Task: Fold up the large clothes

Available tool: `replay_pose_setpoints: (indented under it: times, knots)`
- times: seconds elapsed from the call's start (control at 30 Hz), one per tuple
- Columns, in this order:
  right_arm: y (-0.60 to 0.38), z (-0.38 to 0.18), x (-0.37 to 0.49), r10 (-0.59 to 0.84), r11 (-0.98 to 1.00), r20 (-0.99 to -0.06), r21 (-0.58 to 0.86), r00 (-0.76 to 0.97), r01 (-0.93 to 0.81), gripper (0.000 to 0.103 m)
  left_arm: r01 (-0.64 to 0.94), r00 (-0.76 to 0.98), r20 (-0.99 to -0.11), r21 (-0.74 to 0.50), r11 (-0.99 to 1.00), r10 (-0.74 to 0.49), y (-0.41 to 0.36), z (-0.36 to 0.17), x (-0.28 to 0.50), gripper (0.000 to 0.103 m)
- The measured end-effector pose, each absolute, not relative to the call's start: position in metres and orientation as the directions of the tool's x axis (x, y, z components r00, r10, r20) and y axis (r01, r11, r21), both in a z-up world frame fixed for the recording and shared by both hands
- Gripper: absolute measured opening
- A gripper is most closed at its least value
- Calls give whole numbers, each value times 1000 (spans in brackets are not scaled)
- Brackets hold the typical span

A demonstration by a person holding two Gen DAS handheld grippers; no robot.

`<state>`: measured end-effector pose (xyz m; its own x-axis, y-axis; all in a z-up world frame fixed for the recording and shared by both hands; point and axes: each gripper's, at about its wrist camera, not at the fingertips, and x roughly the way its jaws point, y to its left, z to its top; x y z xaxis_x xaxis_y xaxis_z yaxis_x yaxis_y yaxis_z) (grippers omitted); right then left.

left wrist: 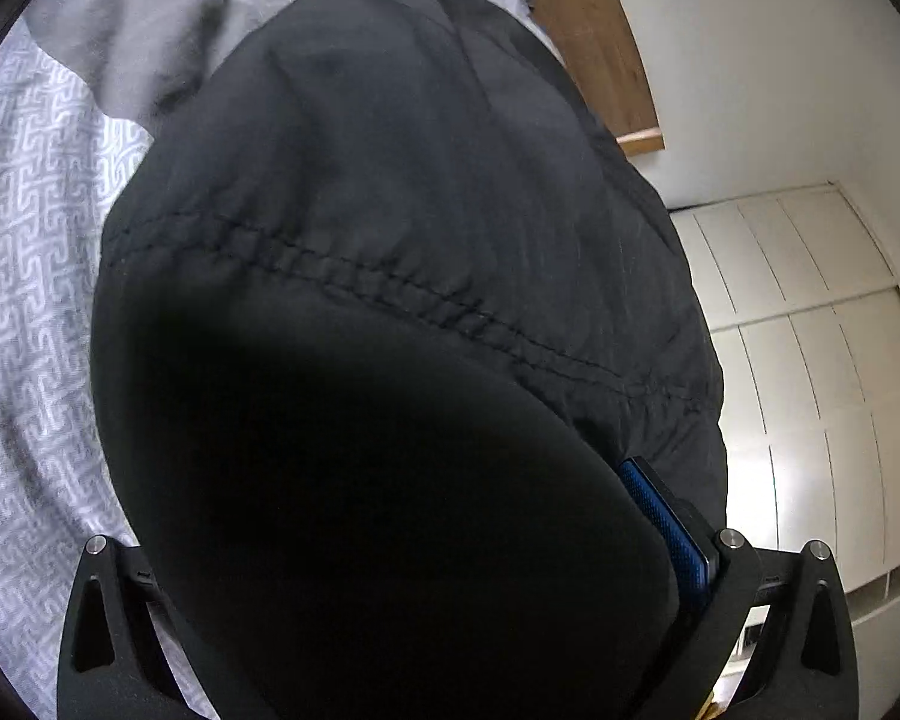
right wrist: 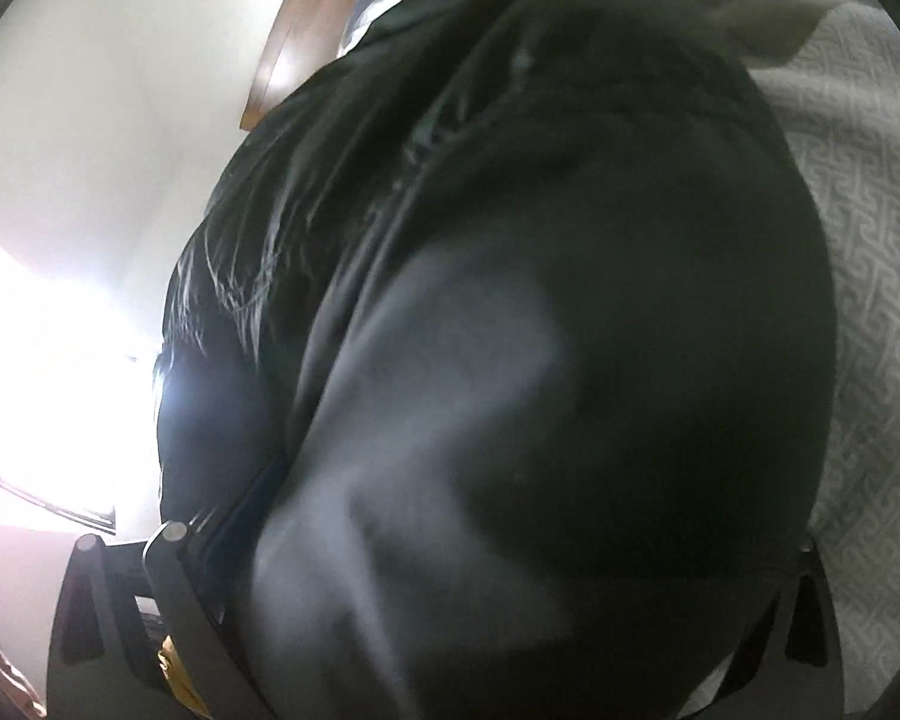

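Observation:
A black puffy jacket [left wrist: 390, 180] fills most of both wrist views and lies bunched over a patterned grey bedspread [left wrist: 24, 300]. My left gripper [left wrist: 390, 498] has its jaws spread wide with the jacket bulging between them. Its right finger's blue pad [left wrist: 666, 516] shows bare along the cloth, and the other finger is hidden under fabric. In the right wrist view the jacket [right wrist: 510, 300] also sits between the wide jaws of my right gripper [right wrist: 492, 570]. Only the dark left finger [right wrist: 174, 546] shows there, and no pad visibly presses the cloth.
A grey garment or pillow [left wrist: 138, 30] lies at the back of the bed beside a wooden headboard [left wrist: 594, 42]. White cupboard doors [left wrist: 810, 330] stand on the right. Glaring window light [right wrist: 60, 360] washes out the left of the right wrist view.

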<state>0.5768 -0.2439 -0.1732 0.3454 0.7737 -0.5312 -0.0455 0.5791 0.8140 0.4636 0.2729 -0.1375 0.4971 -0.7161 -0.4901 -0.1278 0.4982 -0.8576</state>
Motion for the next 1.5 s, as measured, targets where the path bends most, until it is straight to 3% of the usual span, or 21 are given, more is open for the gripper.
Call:
replay_pose_setpoints:
  times: [0.03,0.1,0.13,0.17,0.2,0.23,0.3,0.4,0.6,0.7,0.87,1.0,1.1,1.13,1.23,1.3,1.37,1.5]
  knots:
    - [-242,-172,576,769,589,-538,807,346,-54,103,-124,505,-501,-848,515,-703,270,-135,463,98]
    - [-239,-170,574,759,599,-542,799,361,-59,100,-108,522,-490,-850,515,-699,266,-130,460,78]
    - [-236,-168,573,753,605,-542,793,372,-68,94,-98,534,-469,-861,500,-703,265,-126,459,63]
    - [-233,-163,569,757,599,-529,796,382,-86,71,-82,547,-450,-868,490,-706,263,-121,458,49]
    - [-231,-156,568,762,592,-509,799,401,-110,53,-61,557,-434,-872,487,-708,260,-115,458,43]
    - [-228,-150,567,759,593,-503,796,413,-121,47,-41,568,-426,-869,493,-704,257,-106,458,34]
    - [-222,-131,565,744,616,-505,773,438,-154,33,-4,584,-419,-858,513,-696,250,-85,460,28]
    - [-212,-95,567,715,647,-494,735,495,-201,28,34,599,-416,-840,541,-684,240,-51,462,24]
    - [-190,-4,552,693,679,-420,653,586,-336,25,152,637,-366,-803,577,-678,227,22,459,24]
    - [-196,9,531,703,671,-393,644,593,-367,25,185,652,-332,-802,568,-681,233,35,436,24]
    - [-214,-15,490,717,651,-389,670,578,-356,25,147,634,-375,-800,582,-676,237,13,406,24]
    - [-225,-65,474,694,677,-462,680,552,-282,26,68,586,-482,-772,632,-651,227,-28,397,24]
    - [-250,-111,464,678,672,-498,717,540,-182,27,-17,561,-554,-751,660,-615,232,-59,392,30]
    - [-254,-116,465,674,670,-504,724,540,-162,28,-32,557,-561,-751,660,-612,234,-60,389,37]
    - [-260,-122,466,655,685,-532,718,538,-124,43,-83,554,-603,-727,682,-575,246,-65,389,55]
    - [-270,-122,467,637,695,-556,714,535,-86,64,-116,561,-629,-703,702,-538,254,-60,387,66]
    - [-278,-114,475,602,708,-574,705,554,-40,75,-145,578,-636,-696,703,-510,265,-56,383,77]
    - [-305,-102,458,531,748,-617,663,581,21,84,-208,610,-668,-654,728,-426,288,-33,379,82]
